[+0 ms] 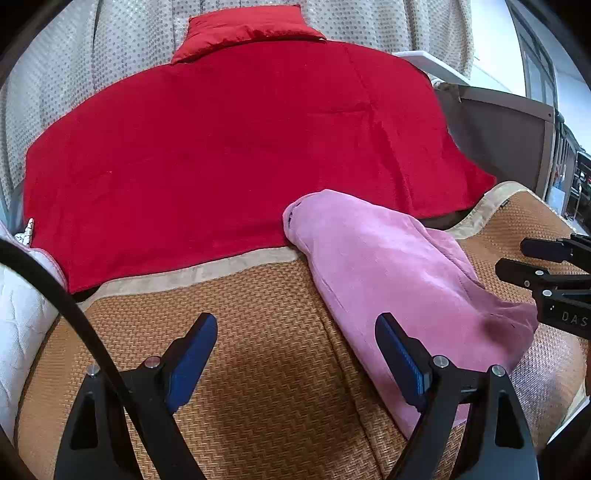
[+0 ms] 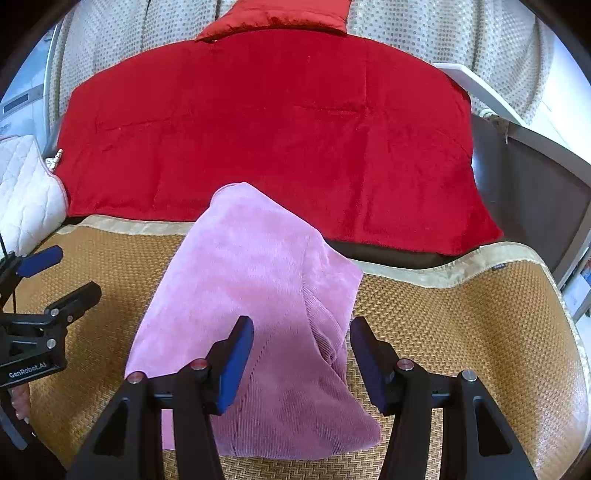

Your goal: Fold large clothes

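A: What's the surface, seen from your end?

B: I see a woven straw mat [image 2: 461, 332] with a pale cloth border. Taking the pink garment [image 2: 258, 295] as my landmark: far left of it lies a white quilted pillow [image 2: 26, 199]; behind it a red blanket [image 2: 266, 129] spreads wide, with a red cushion [image 2: 277, 16] behind that against a dotted curtain [image 2: 461, 40]. To the right of it and further back is a dark bed frame [image 2: 535, 192].

A: And the garment itself?

B: Folded into a long bundle on the mat, its far tip overlapping the blanket's near edge. A cable [image 1: 74, 314] crosses my left view.

A: Grippers?

B: My left gripper [image 1: 295, 354] hovers just left of the garment, jaws spread wide and empty above bare mat. My right gripper [image 2: 301, 354] hangs over the garment's near end, jaws about half apart; the cloth lies under them, neither pad pressing it. Both point downward.
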Tool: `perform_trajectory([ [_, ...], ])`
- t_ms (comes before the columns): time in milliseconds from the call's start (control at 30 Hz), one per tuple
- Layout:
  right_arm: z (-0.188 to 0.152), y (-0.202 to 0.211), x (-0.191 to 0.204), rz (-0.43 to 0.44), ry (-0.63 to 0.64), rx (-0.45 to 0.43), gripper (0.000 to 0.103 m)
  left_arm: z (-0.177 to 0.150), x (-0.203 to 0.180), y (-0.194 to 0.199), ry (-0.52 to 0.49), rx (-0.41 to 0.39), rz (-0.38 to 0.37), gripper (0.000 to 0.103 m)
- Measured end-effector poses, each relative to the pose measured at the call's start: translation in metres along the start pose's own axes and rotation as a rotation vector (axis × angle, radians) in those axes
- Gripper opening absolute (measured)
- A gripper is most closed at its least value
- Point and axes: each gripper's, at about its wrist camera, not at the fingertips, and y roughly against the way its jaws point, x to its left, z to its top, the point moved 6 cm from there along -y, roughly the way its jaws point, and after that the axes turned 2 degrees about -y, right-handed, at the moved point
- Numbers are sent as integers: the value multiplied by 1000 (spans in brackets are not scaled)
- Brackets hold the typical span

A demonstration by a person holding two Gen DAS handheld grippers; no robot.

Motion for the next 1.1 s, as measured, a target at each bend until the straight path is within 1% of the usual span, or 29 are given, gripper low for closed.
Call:
perform_trajectory([
  [100, -2, -2, -2, -1, -5, 5, 59, 1, -4, -1, -3, 3, -8, 88],
  [167, -3, -4, -2, 17, -11, 14, 59, 0, -8, -5, -12, 12, -12, 88],
  [267, -9, -12, -2, 76, -42, 50, 59, -5, -17, -16, -36, 46, -22, 88],
  [367, -19, -29, -4, 161, -114, 135, 58, -13, -27, -30, -81, 100, -27, 88],
  [433, -28, -44, -6, 222, -175, 208, 58, -19, -36, -39, -120, 134, -28, 88],
  [500, -35, -56, -8, 261, -218, 259, 58, -19, -39, -41, -135, 126, -23, 88],
  [533, -36, -59, -9, 274, -234, 270, 58, -17, -38, -40, -131, 124, -26, 88],
  [633, -33, -57, -14, 304, -261, 267, 58, -14, -34, -35, -105, 111, -32, 88],
  [700, -27, -50, -21, 318, -281, 229, 58, -13, -32, -31, -104, 106, -31, 88],
  [800, -14, -46, -28, 316, -301, 178, 58, -11, -31, -30, -119, 96, -14, 88],
  [933, 11, -59, -32, 315, -324, 175, 58, -12, -32, -31, -133, 98, -7, 88],
  [1033, 17, -83, -32, 300, -360, 222, 58, -12, -32, -33, -141, 102, -5, 88],
  [1067, 15, -94, -31, 295, -370, 251, 58, -12, -31, -33, -145, 101, -3, 88],
  [1100, 10, -111, -28, 291, -373, 300, 58, -12, -32, -33, -148, 100, -2, 88],
])
